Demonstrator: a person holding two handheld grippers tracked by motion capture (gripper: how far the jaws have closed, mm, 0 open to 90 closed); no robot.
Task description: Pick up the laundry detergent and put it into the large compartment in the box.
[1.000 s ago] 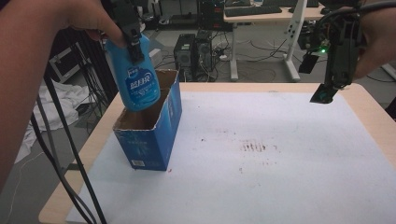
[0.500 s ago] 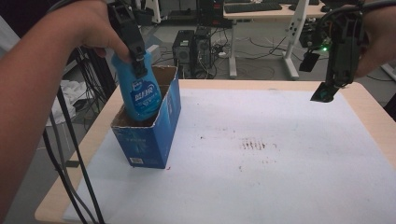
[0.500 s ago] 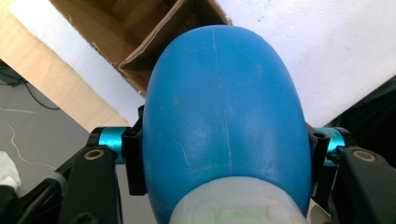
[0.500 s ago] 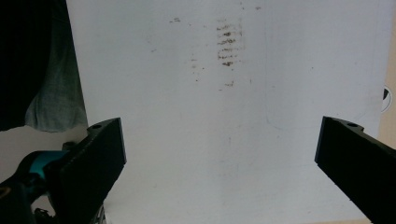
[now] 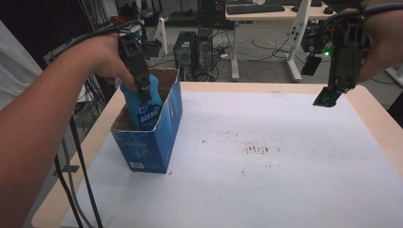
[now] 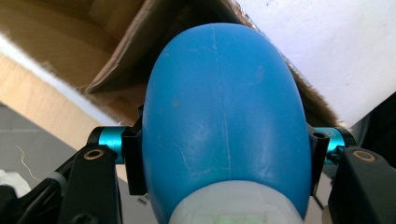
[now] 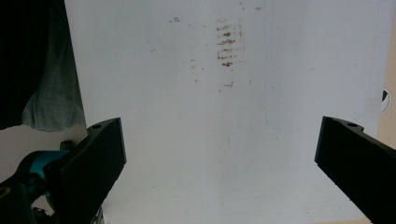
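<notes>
High view: the left gripper [image 5: 142, 88] hung over the open blue carton [image 5: 151, 137] at the desk's [image 5: 285, 156] left edge, jaws pinching the blue bottle [image 5: 145, 111] near its top; the bottle's lower half sat inside the carton's mouth, its label showing above the near wall. The right gripper [image 5: 328, 97] hovered above the far right of the desk, well apart from the carton and carrying nothing. A patch of brown marks [image 5: 256, 149] lay on the white mat in mid-desk. Judged step: lowering the bottle into the carton, partly done; whether its base had reached the bottom could not be told. Next move would call for a straight descent clear of the carton's walls, then spreading the jaws only once the bottle stood supported. Left gripper view: the bottle's rounded blue shoulder [image 6: 224, 116] sat between the two black jaws, pressed on both flanks, its pale cap end nearest the camera; beyond it showed brown cardboard flaps [image 6: 116, 70] and the carton's inner wall, detail the high view lacked, though depth inside stayed hidden here. Right gripper view: jaws spread wide over bare white mat [image 7: 210, 140] with nothing between them, the brown marks [image 7: 226, 44] ahead, confirming an openness the high view left unclear.
</notes>
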